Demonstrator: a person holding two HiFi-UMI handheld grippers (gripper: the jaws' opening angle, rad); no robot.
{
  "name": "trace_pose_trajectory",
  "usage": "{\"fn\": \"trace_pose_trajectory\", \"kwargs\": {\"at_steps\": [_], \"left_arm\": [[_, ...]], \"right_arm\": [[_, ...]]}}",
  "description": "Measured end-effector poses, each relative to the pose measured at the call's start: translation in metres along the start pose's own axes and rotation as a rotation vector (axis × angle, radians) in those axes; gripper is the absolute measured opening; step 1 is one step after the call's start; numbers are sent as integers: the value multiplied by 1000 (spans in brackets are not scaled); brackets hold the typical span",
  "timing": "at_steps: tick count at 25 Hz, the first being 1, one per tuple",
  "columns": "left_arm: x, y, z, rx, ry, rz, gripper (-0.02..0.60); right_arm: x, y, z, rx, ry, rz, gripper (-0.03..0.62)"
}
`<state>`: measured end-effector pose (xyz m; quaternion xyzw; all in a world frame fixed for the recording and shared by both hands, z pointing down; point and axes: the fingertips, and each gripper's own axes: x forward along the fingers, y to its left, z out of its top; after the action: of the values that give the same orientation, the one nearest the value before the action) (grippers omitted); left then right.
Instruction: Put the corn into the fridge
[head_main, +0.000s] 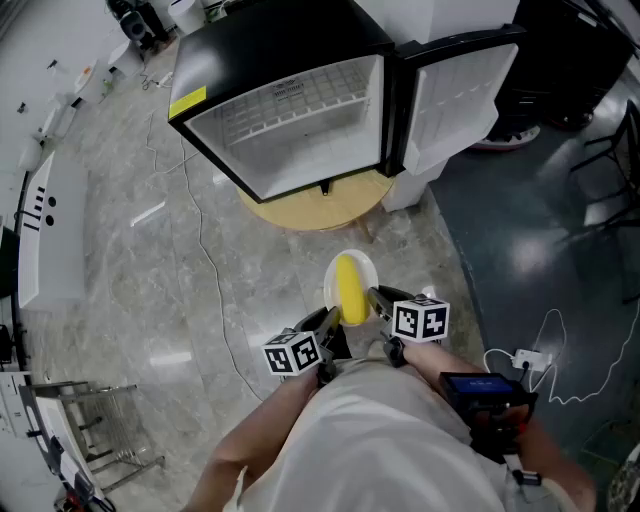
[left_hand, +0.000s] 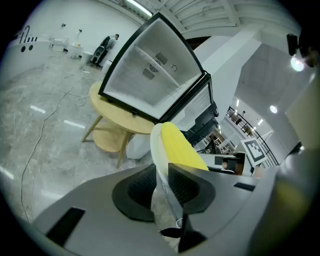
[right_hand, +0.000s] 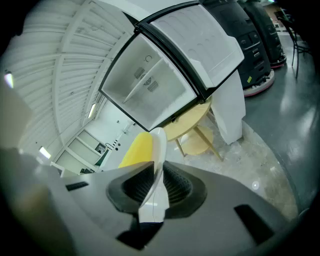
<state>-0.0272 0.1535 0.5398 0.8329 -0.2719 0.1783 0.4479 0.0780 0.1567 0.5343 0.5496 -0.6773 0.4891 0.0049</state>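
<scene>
Head view shows the corn, a yellow cob, lying on a small white plate held in the air in front of the person, near the open fridge but not yet inside it. The left gripper and the right gripper each pinch the plate's rim from opposite sides. In the left gripper view the jaws are closed narrowly onto the plate edge, with the corn just past them. The right gripper view shows the same clamp on the rim. The fridge stands on a round wooden table, its door swung wide.
</scene>
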Motion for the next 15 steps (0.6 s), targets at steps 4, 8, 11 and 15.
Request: {"fn": "trace_pose_trajectory", "kwargs": {"at_steps": [4, 8, 11, 15], "left_arm": [[-15, -18, -21, 0, -26, 7, 80], [-27, -21, -29, 3, -49, 16, 80], [-36, -19, -21, 15, -83, 32, 80], [-46, -26, -32, 18, -94, 45, 80]], "right_arm": [[-25, 1, -18, -29, -2, -18, 54], [-31, 7, -27, -45, -7, -3, 54], [-26, 16, -24, -55, -5, 20, 54], [-37, 22, -35, -51, 21, 30, 54]]}}
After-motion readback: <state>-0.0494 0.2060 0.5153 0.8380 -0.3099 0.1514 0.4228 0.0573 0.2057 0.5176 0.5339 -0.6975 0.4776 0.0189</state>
